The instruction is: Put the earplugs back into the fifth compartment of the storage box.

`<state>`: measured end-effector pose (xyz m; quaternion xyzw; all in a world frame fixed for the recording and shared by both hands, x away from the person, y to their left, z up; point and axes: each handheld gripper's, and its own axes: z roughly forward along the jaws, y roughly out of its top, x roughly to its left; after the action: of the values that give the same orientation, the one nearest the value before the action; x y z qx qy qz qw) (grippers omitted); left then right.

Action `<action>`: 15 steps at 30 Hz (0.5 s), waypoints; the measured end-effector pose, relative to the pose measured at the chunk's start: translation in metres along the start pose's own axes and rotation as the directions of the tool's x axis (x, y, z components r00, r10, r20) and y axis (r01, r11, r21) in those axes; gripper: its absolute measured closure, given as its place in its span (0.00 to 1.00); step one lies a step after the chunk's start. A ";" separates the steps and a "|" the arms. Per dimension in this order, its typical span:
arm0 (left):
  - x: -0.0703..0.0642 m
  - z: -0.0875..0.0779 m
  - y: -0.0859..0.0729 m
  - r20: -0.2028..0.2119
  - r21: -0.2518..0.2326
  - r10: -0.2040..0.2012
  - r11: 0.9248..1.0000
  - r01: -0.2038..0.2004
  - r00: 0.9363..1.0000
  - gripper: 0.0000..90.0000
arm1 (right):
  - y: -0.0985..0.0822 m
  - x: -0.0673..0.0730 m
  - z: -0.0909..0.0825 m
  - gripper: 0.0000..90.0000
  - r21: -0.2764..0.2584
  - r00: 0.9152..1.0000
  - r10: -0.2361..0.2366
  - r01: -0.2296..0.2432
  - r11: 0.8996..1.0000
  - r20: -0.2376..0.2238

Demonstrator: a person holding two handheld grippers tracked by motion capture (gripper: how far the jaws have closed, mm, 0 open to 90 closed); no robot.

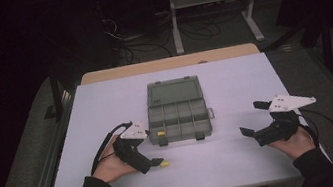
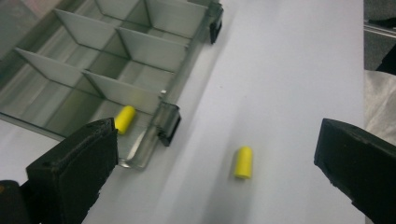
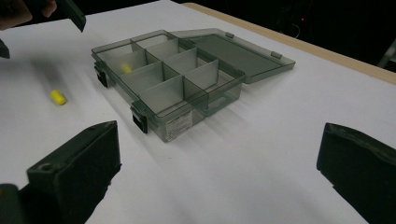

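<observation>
Your left gripper (image 2: pixel 219 172): jaws wide apart, nothing held. Yellow plug (image 2: pixel 243 162) lies loose on white table (image 2: pixel 289 70) between your jaws, just ahead, touching neither. Beyond left jaw: smoky compartment box (image 2: pixel 140 51), lid folded back flat. Second yellow plug (image 2: pixel 124 119) inside nearest corner compartment; other compartments look bare. Your right gripper (image 3: pixel 219 172): jaws wide, nothing between, box well ahead.
</observation>
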<state>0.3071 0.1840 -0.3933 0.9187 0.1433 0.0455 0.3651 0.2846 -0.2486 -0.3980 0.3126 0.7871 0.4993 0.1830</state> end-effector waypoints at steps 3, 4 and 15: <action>-0.004 0.005 -0.004 0.011 0.019 0.007 1.000 -0.007 1.000 0.00 | 0.000 0.000 0.000 0.00 0.000 1.000 0.001 -0.001 1.000 -0.001; -0.005 0.007 -0.004 0.013 0.026 0.009 1.000 -0.009 1.000 0.00 | 0.000 0.000 0.000 0.00 0.001 1.000 0.001 -0.001 1.000 -0.002; -0.012 0.021 -0.008 0.059 0.099 0.044 0.994 -0.050 0.997 0.06 | 0.000 0.001 0.000 0.00 0.005 1.000 -0.006 0.006 1.000 -0.004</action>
<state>0.2982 0.1722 -0.4137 0.9400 0.1131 0.0206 0.3212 0.2842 -0.2478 -0.3982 0.3098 0.7897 0.4973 0.1819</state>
